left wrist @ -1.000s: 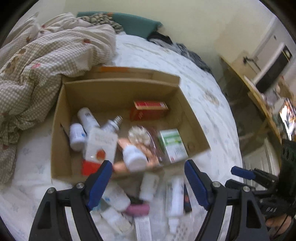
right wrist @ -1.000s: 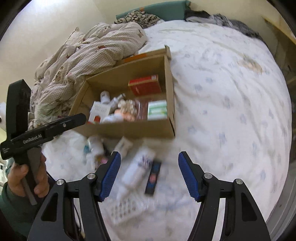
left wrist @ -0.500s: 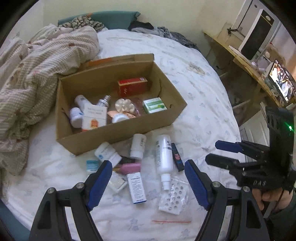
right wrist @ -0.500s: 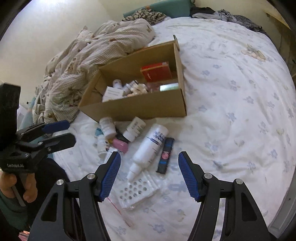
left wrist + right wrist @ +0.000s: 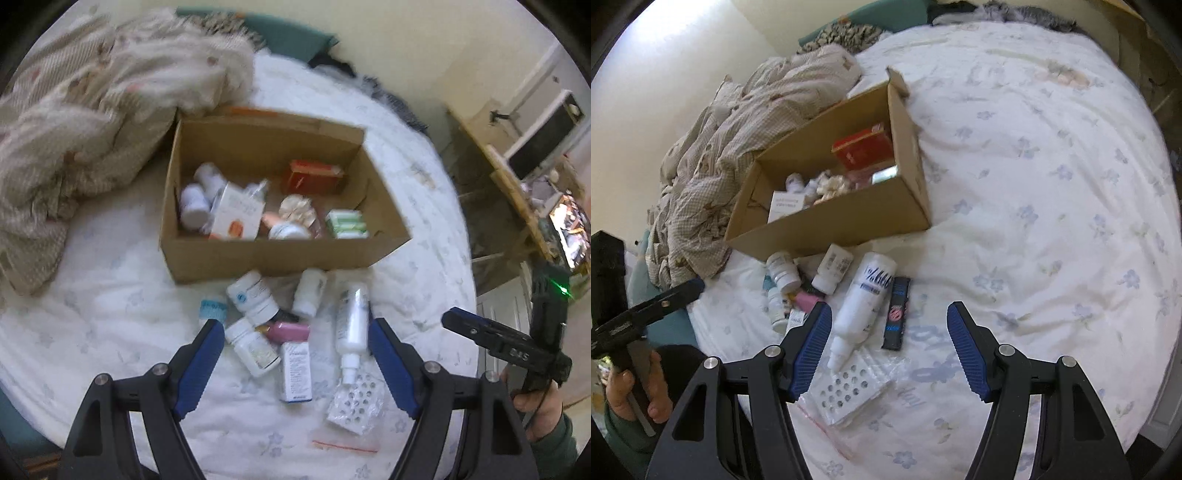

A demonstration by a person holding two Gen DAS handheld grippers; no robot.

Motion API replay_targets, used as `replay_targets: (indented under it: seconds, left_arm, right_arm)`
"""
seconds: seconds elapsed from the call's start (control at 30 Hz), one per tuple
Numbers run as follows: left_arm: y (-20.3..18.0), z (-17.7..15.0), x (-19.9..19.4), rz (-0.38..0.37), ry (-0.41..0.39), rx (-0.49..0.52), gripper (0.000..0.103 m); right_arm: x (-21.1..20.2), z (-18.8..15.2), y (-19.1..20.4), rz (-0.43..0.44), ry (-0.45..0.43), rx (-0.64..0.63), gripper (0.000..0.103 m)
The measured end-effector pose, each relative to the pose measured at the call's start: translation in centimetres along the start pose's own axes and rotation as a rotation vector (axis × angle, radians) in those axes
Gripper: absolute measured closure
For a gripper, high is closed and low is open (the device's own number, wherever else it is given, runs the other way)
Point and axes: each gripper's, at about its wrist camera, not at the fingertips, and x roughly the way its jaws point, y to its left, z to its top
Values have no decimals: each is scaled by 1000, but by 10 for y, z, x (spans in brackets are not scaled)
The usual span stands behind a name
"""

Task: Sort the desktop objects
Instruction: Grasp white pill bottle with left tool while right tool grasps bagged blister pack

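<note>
Both grippers' jaws spread wide and empty, white spray bottle [image 5: 866, 301] lying just beyond the right gripper [image 5: 888, 345].

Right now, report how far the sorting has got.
Partly done. The cardboard box already holds several items, including a red carton and a green packet. Nothing is in hand: the left gripper and right gripper are both open. Left on the bed: the spray bottle, pill bottles and blister pack.
</note>
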Motion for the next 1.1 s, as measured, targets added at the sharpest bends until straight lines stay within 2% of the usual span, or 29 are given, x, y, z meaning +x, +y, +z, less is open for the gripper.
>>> replay_targets:
  seconds: [0.07,0.17,0.27,0.37,0.53,0.6,0.63,0.7,0.73,0.77,0.8,0.83,0.87,0.9,1.0,1.1]
  left_arm:
    - [-1,0,15,20,66,7,22]
    - [-3,-2,35,46,152,16,22]
    - [10,-5,57,31,220,-70,22]
    - [28,-4,74,59,248,-169,22]
    - [33,-5,94,48,270,-206,22]
    - [30,-6,102,54,284,-190,23]
    - [29,-8,106,72,295,-176,24]
    - [27,-11,116,121,320,-152,34]
    - [28,-12,117,129,319,-154,34]
    - [29,-12,118,129,311,-160,34]
    - [30,-13,118,130,303,-162,39]
    - [29,-13,116,136,293,-158,46]
    - [29,-13,113,145,282,-154,62]
    - [28,-14,110,154,271,-149,67]
    - [25,-16,95,142,214,-143,67]
    - [16,-18,70,156,118,-105,67]
  right_arm:
    - [14,-4,2,27,60,3,34]
    - [47,-18,-4,82,219,60,34]
    - [73,-34,-20,86,322,157,34]
    - [93,-48,-31,137,395,246,34]
    - [103,-49,-26,219,383,265,33]
    - [107,-50,-20,189,375,216,33]
    - [107,-50,-16,160,368,181,36]
    - [104,-53,-6,91,344,99,56]
    - [103,-54,-3,75,335,75,57]
    - [101,-55,-1,67,328,58,58]
    - [99,-55,2,61,318,41,60]
    - [96,-55,4,56,308,24,63]
    - [94,-54,7,51,298,6,66]
    - [90,-54,8,51,286,-5,71]
    - [76,-52,8,70,250,-7,75]
    - [53,-47,7,79,203,2,82]
